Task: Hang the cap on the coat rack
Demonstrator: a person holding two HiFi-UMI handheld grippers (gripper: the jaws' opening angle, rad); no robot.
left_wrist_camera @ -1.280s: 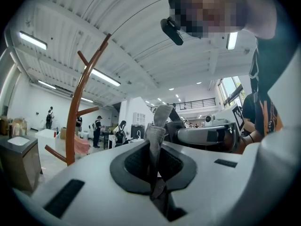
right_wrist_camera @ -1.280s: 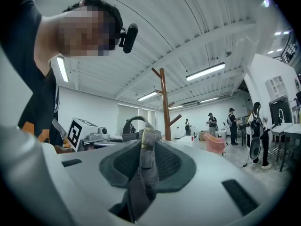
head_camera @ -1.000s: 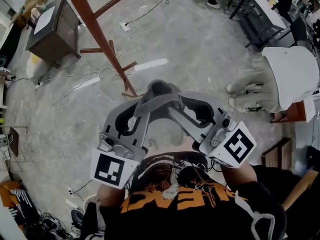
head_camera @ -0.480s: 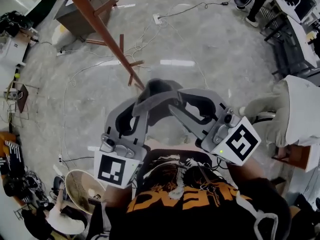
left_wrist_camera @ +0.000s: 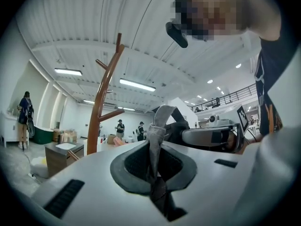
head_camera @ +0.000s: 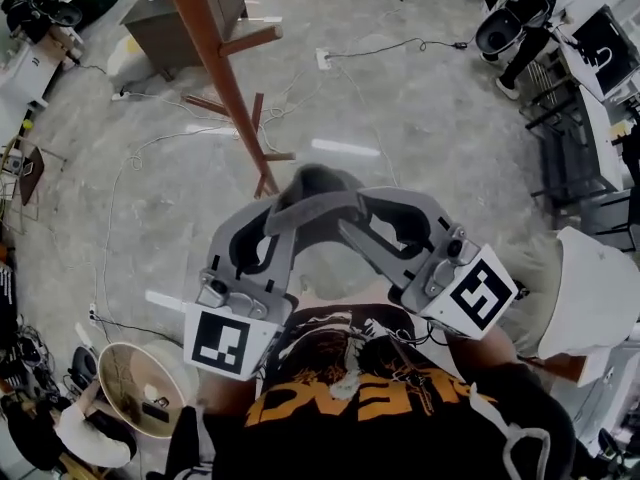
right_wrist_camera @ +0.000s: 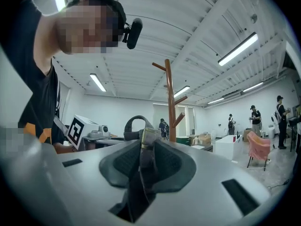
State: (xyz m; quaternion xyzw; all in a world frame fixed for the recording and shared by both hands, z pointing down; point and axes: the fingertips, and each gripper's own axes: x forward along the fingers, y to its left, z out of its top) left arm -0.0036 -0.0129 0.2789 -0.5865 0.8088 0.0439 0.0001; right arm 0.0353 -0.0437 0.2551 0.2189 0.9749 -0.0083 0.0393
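A bare concrete floor (head_camera: 430, 128) lies below, crossed by loose cables (head_camera: 400, 41). On it stands the brown wooden coat rack (head_camera: 212, 53), with a low cabinet (head_camera: 185, 23) just behind it. The floor between the person and the rack is open, while furniture crowds the right edge. The grey cap (head_camera: 316, 181) hangs in the air between both claws, clear of the rack's pegs. The left claw (left_wrist_camera: 153, 171) is clamped tight on the cap's strap. The right claw (right_wrist_camera: 141, 166) is pinched narrow on the buckle end.

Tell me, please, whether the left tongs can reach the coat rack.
Probably, with a step closer: the coat rack stands ahead, nothing between it and the left tongs, shut on the cap.
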